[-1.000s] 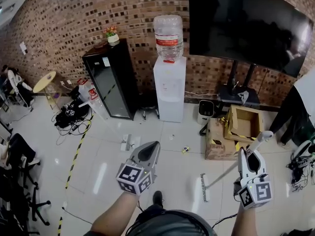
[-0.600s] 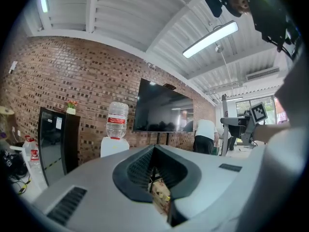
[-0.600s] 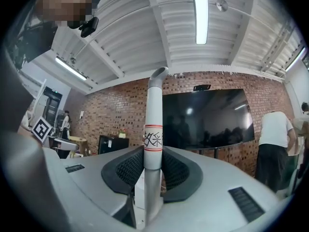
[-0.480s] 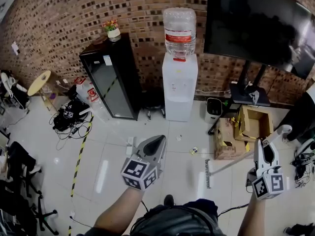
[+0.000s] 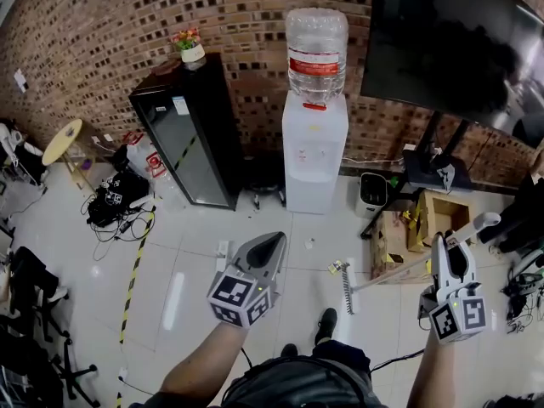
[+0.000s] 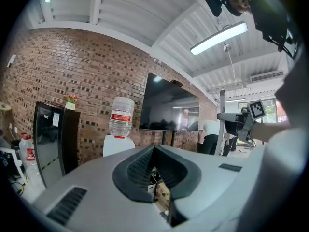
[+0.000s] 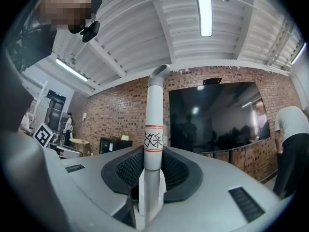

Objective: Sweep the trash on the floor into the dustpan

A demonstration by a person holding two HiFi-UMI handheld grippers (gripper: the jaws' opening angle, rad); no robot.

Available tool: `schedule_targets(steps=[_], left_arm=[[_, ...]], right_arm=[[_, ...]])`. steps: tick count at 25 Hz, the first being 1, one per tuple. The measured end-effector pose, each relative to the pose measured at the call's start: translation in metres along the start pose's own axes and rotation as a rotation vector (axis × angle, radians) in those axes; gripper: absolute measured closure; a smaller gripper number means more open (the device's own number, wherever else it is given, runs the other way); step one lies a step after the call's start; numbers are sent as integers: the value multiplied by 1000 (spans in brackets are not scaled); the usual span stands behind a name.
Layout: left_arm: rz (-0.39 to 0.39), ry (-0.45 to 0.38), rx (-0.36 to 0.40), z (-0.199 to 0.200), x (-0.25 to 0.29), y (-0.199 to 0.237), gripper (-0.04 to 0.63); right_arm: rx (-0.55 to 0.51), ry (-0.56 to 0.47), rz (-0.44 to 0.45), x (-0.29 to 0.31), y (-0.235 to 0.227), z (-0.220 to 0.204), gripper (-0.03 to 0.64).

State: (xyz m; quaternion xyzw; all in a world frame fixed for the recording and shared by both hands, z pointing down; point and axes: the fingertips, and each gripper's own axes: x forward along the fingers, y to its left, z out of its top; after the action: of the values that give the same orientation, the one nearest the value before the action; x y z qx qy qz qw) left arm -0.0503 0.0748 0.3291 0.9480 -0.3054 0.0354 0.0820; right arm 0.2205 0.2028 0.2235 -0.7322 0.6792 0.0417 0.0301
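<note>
Looking down, we see our two tools over a shiny white floor [image 5: 195, 228]. Our right tool [image 5: 444, 263] is clenched on the broom [image 5: 399, 273]. Its two jaws squeeze the pale stick from both sides. The stick pokes up past them, with a red band and some black marks on it. From that tool the stick slants down and left to the broom head [image 5: 346, 287], which sits between our two tools. We cannot tell if the broom head touches the floor.

A small bit of trash [image 5: 335, 267] lies on the floor just beside the far end of the broom head, on its left. Another tiny scrap [image 5: 308, 244] lies a little farther off, nearer the water cooler [image 5: 314, 155].

Our left tool [image 5: 266, 249] is clenched too, but it holds nothing. Its jaws come together to a point. A small pale thing [image 5: 223, 252] lies on the floor just left of it. It is too small for us to tell what it is.

Far off stands a brick wall [image 5: 102, 49]. The water cooler is against it, with a big bottle [image 5: 317, 53] on top. A black cabinet [image 5: 191, 143] is on its left, with a little plant [image 5: 191, 48] on it. A big dark screen [image 5: 459, 41] is on the right, and cardboard boxes [image 5: 393, 243] sit on the floor under it.
</note>
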Motion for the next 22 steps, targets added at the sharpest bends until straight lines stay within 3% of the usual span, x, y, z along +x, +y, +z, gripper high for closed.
schedule_targets(steps=[7,18,22], left_arm=[[48,6,10,8,59,17,575],[62,18,32,21,190,9,575],[43,49,31,15,229,13,575]], right_arm=[[2,-20,93,57,-14,-4,505],[43,12,129,127,-98,-43,506],[42,12,99,149,-121,-62,506]])
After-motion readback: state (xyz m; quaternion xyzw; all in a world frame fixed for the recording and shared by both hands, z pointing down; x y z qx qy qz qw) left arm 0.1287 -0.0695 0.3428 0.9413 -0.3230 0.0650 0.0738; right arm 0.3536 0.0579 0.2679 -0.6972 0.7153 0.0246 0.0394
